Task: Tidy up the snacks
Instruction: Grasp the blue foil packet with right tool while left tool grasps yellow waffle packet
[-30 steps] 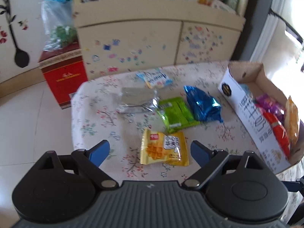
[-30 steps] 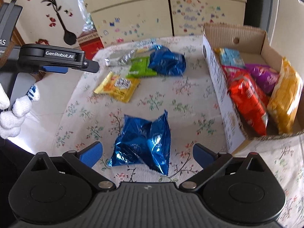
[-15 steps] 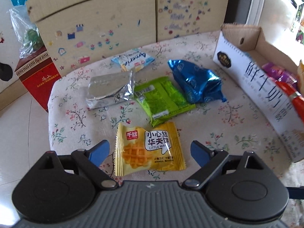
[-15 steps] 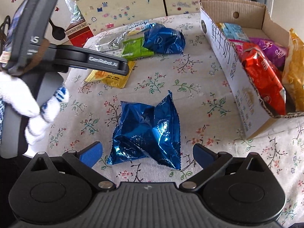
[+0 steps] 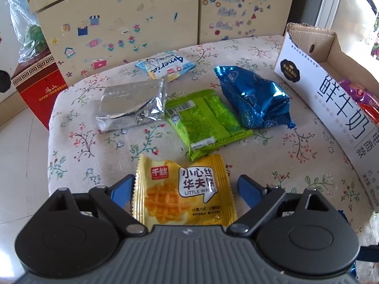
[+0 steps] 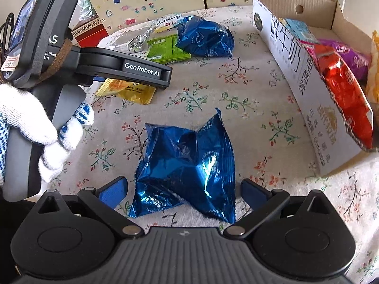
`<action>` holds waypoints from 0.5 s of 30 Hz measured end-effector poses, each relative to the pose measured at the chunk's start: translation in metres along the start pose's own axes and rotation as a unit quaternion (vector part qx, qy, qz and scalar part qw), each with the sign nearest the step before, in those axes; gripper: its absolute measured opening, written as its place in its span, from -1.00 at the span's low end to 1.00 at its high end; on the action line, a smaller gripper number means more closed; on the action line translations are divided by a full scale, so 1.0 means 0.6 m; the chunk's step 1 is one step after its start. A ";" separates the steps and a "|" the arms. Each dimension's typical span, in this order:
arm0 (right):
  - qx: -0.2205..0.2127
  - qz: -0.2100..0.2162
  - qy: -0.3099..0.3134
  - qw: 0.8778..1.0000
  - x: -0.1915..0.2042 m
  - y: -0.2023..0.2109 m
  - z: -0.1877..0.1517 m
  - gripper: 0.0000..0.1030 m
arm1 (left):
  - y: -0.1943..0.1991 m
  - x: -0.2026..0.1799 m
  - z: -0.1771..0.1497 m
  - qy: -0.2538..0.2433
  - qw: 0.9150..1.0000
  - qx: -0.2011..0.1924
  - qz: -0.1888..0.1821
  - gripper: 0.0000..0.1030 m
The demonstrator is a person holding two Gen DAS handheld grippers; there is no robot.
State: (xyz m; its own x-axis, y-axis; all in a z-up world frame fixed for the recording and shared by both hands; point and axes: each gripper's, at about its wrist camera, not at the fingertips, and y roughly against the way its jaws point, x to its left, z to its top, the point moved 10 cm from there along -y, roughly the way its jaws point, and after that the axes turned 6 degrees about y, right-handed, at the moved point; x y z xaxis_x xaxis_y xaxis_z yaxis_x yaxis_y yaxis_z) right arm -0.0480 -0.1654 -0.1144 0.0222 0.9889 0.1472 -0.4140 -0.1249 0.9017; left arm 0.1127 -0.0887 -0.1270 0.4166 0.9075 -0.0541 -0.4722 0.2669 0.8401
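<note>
A yellow waffle packet (image 5: 183, 194) lies flat on the floral tablecloth between the blue pads of my left gripper (image 5: 186, 191), which stands open around it without pressing. Behind it lie a green packet (image 5: 206, 123), a silver foil pack (image 5: 132, 105), a blue foil bag (image 5: 254, 99) and a pale blue biscuit packet (image 5: 165, 67). My right gripper (image 6: 184, 191) is open, its pads on either side of a second crumpled blue foil bag (image 6: 189, 163). The open cardboard box (image 6: 293, 54) at the right holds red, purple and orange snack bags.
A gloved hand (image 6: 30, 123) grips the left gripper's handle at the left of the right wrist view. A red carton (image 5: 39, 87) stands on the floor past the table's left edge. Stickered cabinet doors (image 5: 142, 16) rise behind the table.
Both grippers have come down toward the table. The yellow packet now sits between the left pads and the near blue bag between the right pads. Both stayed open.
</note>
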 end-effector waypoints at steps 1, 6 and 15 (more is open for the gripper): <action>-0.001 -0.003 0.003 1.000 0.000 -0.001 0.001 1.00 | 0.000 0.000 0.000 0.000 1.000 -0.001 -0.001 0.79; -0.002 -0.019 0.016 1.000 0.000 -0.005 0.003 1.00 | 0.007 -0.005 -0.003 -0.008 1.000 -0.006 -0.013 0.60; -0.019 -0.016 0.018 1.000 -0.004 0.003 0.010 0.63 | 0.022 -0.009 -0.010 -0.010 1.000 -0.008 -0.014 0.25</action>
State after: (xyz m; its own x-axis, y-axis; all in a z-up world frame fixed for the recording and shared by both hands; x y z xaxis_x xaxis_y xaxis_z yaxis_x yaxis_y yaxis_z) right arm -0.0436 -0.1688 -0.1109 0.0027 0.9946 0.1036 -0.4479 -0.0914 0.8894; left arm 0.0996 -0.0884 -0.1188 0.4447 0.8932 -0.0665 -0.4722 0.2969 0.8300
